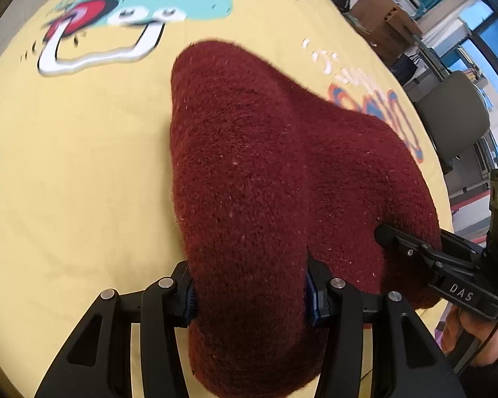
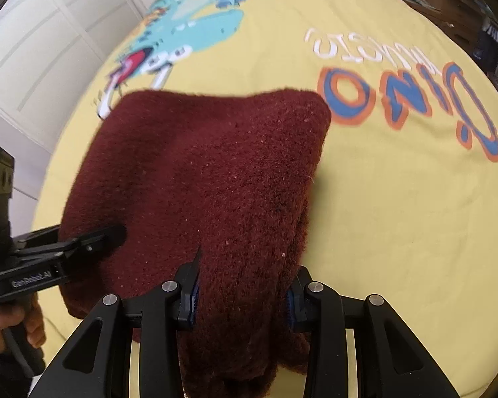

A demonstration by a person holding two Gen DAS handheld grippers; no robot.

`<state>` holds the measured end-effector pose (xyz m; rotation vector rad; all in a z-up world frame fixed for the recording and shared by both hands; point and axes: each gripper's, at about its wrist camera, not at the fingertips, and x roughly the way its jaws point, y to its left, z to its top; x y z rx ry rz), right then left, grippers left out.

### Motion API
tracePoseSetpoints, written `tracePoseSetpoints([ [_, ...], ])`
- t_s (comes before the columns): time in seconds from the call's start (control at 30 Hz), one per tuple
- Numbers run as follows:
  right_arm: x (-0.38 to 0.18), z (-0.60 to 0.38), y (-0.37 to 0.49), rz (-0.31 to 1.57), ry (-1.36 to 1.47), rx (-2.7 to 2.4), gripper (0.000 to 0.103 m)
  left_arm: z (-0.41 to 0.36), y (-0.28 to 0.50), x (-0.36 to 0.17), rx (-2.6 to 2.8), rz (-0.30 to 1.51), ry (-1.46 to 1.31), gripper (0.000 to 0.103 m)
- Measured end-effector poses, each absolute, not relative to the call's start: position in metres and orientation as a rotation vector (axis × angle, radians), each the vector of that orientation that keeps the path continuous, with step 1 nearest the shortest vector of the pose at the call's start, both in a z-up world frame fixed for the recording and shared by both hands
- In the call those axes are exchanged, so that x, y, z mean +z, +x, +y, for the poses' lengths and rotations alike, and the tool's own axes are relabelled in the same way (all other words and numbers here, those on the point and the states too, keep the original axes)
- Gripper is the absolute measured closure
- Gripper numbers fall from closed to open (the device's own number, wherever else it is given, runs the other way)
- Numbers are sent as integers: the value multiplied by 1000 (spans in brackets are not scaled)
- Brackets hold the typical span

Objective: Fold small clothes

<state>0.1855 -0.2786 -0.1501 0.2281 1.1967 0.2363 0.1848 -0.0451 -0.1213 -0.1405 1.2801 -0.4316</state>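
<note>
Both tongs are clamping the near edge of the same dark red knitted garment (image 1: 265, 172): the left tongs (image 1: 250, 293) are pinching one bunched corner, the right tongs (image 2: 240, 301) the other. From both grips the knit is running straight ahead, draping forward and down onto the yellow dino-print bedspread (image 1: 83, 152), far edge resting there. So the held edge is spanning side to side between the hands, neither one nearer. I'd guess the fold is going forward, near edge over far.
</note>
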Motion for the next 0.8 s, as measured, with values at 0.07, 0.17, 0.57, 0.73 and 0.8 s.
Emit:
tracePoseSetpoints([
  [0.07, -160, -275, 184, 1215, 206, 219, 64, -33, 182, -124, -430, 1278, -141, 57],
  [0.17, -172, -274, 183, 1234, 189, 200, 58, -37, 181, -127, -419, 1266, -120, 50],
  [0.57, -136, -279, 164, 1152, 121, 174, 25, -37, 174, -103, -294, 1251, -76, 8],
  [0.73, -127, -284, 147, 1098, 99, 154, 19, -27, 159, -102, -251, 1209, -38, 1],
  [0.8, -132, -287, 145, 1094, 84, 125, 17, -25, 156, -107, -251, 1204, -39, 1],
])
